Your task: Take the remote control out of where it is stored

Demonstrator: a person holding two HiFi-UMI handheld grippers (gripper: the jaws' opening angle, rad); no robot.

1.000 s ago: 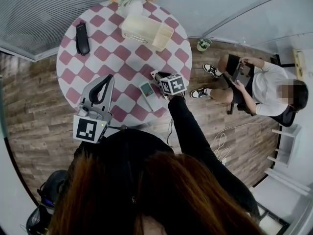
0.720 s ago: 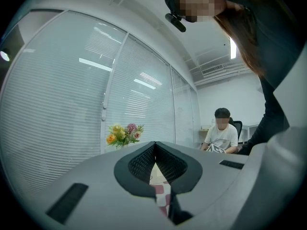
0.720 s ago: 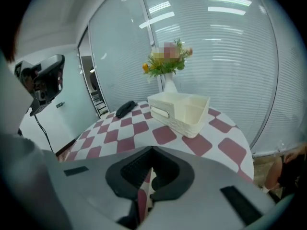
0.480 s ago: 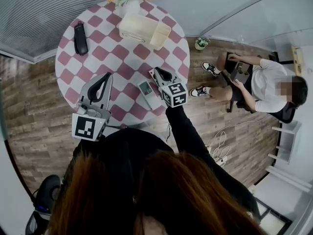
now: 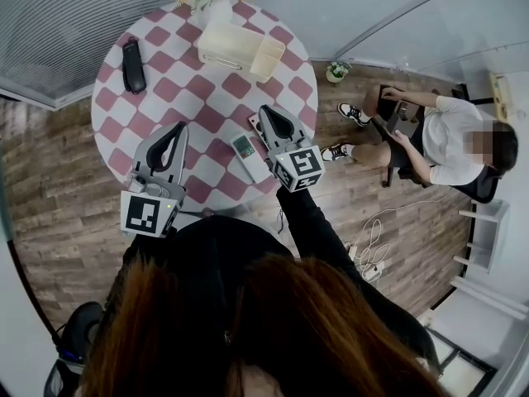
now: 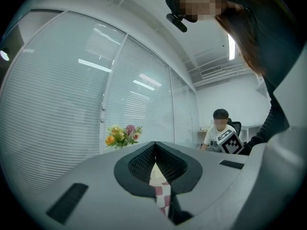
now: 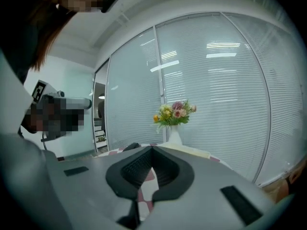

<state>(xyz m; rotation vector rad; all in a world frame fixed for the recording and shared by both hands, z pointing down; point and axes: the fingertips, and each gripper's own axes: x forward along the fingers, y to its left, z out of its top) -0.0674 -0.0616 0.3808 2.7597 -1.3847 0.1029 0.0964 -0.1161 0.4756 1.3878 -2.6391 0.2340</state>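
White with a small green screen, the remote control [image 5: 243,155] lies flat on the pink-and-white checked table [image 5: 207,98]. It is outside the cream storage box [image 5: 235,48], which stands well apart at the far edge. My right claw [image 5: 266,112] hangs just beside the remote on its right, jaws pressed together on nothing. My left claw [image 5: 183,130] hovers on the remote's other side, also closed and empty. I see a black handset [image 5: 132,64] at the table's far left and a vase of flowers [image 5: 218,7] beside the box. A seated person [image 5: 446,139] is off to the right on the wooden floor [image 5: 66,197].
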